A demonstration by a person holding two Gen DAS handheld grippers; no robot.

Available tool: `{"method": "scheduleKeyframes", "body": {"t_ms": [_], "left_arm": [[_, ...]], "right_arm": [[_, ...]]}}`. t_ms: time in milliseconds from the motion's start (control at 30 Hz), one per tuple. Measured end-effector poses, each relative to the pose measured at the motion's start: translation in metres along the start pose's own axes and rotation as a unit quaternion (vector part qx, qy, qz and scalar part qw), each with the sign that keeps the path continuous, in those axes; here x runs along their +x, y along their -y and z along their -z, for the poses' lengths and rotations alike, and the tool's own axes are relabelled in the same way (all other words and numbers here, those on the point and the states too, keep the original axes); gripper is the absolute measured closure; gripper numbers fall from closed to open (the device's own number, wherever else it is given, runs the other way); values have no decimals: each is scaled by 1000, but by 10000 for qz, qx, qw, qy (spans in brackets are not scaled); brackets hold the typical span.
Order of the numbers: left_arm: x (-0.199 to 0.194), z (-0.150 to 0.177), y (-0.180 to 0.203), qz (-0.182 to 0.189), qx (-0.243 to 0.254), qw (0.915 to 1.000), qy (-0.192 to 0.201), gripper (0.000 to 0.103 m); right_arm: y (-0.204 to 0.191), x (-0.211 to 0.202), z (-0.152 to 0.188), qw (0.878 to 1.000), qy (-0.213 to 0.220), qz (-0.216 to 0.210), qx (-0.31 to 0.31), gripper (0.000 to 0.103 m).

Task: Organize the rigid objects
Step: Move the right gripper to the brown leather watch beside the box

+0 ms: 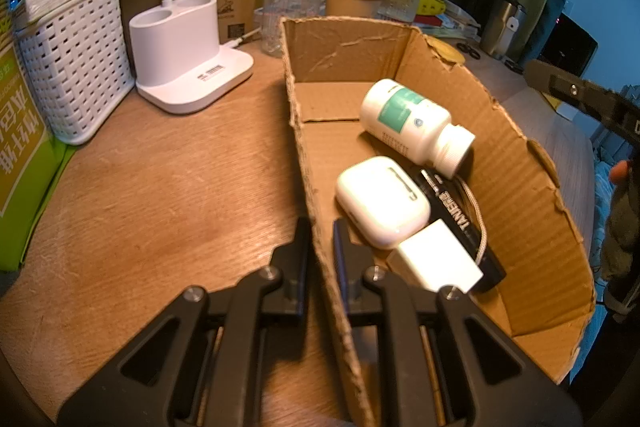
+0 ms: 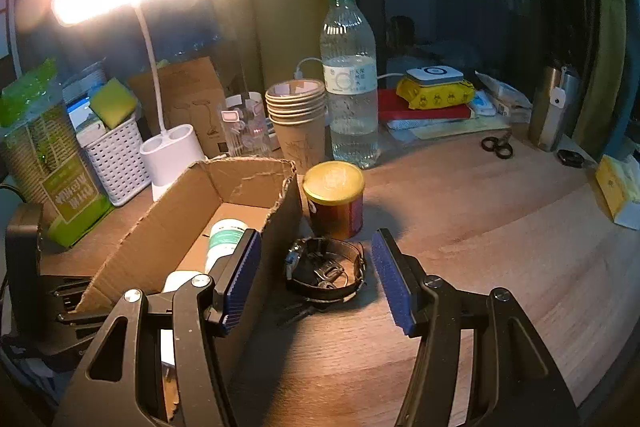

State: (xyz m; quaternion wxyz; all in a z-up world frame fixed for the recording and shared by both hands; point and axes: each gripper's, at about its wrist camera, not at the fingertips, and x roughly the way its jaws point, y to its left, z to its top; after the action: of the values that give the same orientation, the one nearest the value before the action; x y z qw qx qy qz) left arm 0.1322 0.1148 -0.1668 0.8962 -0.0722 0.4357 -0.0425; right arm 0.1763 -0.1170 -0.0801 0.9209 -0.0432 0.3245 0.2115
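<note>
A torn cardboard box (image 1: 532, 195) lies on the wooden desk. It holds a white pill bottle with a green label (image 1: 412, 125), a white earbud case (image 1: 380, 201), a white charger block (image 1: 440, 257) and a black bar with a cord (image 1: 464, 223). My left gripper (image 1: 322, 227) is shut on the box's left wall. My right gripper (image 2: 316, 269) is open, its fingers either side of a black wristwatch (image 2: 326, 269) on the desk beside the box (image 2: 160, 227). A jar with a gold lid (image 2: 334, 199) stands just behind the watch.
A white lamp base (image 1: 188, 47), white basket (image 1: 76, 67), paper cups (image 2: 298, 119), water bottle (image 2: 350, 87), steel tumbler (image 2: 554, 107), scissors (image 2: 498, 145) and stacked books (image 2: 424, 107) line the back. A yellow tissue pack (image 2: 618, 189) lies right.
</note>
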Motion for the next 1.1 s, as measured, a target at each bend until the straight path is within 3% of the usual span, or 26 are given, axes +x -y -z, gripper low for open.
{"method": "scheduleKeyframes", "body": {"t_ms": [400, 467, 800, 1100], "left_arm": [[0, 0, 0, 0, 0, 10000, 0, 90], [0, 0, 0, 0, -1, 10000, -1, 90], [0, 0, 0, -2, 0, 10000, -1, 90], [0, 0, -1, -16, -21, 10000, 7, 90]], "right_arm": [[7, 20, 13, 9992, -378, 109, 19, 41], [6, 23, 16, 9990, -430, 80, 1, 34], [6, 38, 24, 9979, -646, -11, -24, 32], [17, 46, 27, 9963, -726, -417, 191, 31]]}}
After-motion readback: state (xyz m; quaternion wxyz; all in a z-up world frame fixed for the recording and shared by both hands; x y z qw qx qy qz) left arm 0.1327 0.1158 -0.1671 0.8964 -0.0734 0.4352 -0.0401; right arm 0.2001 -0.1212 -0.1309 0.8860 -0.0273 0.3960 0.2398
